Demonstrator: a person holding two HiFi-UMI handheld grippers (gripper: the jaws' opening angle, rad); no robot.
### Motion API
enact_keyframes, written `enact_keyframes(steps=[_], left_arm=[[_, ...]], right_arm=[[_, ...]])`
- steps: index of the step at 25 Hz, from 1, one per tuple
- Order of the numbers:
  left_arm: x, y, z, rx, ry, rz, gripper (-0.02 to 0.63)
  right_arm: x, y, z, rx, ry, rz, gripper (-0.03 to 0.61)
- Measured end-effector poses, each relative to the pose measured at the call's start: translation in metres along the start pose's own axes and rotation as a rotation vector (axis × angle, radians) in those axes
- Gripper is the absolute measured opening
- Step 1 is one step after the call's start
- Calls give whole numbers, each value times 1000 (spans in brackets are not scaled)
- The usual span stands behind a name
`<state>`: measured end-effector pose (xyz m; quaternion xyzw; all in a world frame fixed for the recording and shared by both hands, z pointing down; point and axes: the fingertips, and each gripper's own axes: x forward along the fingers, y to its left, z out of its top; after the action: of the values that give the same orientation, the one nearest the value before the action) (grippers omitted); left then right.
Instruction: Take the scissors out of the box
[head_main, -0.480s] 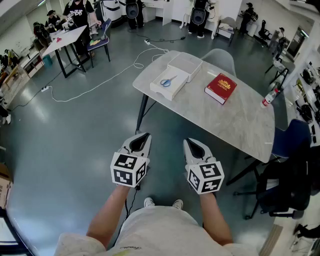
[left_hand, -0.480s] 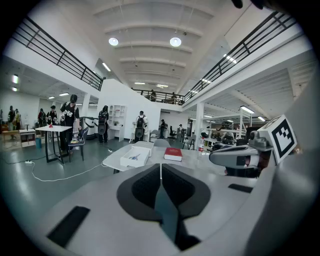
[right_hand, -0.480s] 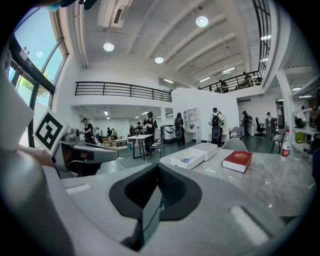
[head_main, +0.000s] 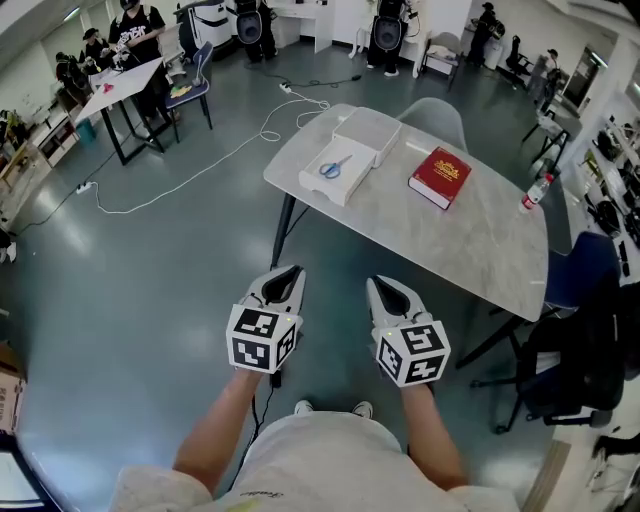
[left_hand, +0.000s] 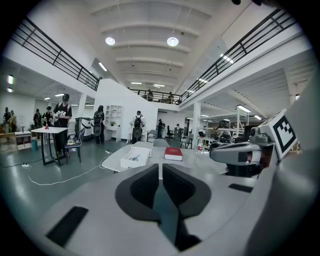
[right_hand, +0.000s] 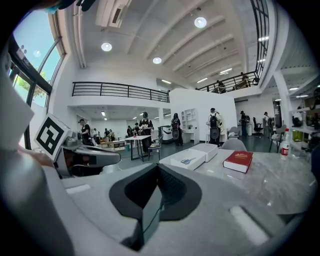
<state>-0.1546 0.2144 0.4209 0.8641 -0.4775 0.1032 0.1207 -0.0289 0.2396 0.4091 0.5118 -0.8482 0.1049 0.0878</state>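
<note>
Barely started: left gripper (head_main: 284, 274) and right gripper (head_main: 386, 287), jaws together, empty, well short of the desk (head_main: 470, 240). Scissors (head_main: 336, 167) in the box (head_main: 322, 189) at its far-left corner; next is probably stepping closer and opening up.

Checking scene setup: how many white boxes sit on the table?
2: the open box with the scissors at the table's left end; a second box adjoining it, farther away.

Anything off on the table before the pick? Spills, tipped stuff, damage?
Nothing stands out. The scissors lie flat in the open white box. What looks like its lid sits beside it, the red book lies flat, and the bottle stands upright near the edge of the table. No spill shows.
</note>
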Motion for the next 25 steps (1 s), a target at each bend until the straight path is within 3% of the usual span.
enact_keyframes(steps=[10, 20, 25], left_arm=[[12, 25, -2, -9, 10, -57, 23], [32, 42, 6, -9, 0, -45, 26], [64, 49, 9, 0, 24, -35, 60]], right_arm=[[22, 11, 0, -6, 6, -35, 5], [45, -3, 11, -17, -3, -34, 5], [69, -27, 14, -7, -4, -18, 5]])
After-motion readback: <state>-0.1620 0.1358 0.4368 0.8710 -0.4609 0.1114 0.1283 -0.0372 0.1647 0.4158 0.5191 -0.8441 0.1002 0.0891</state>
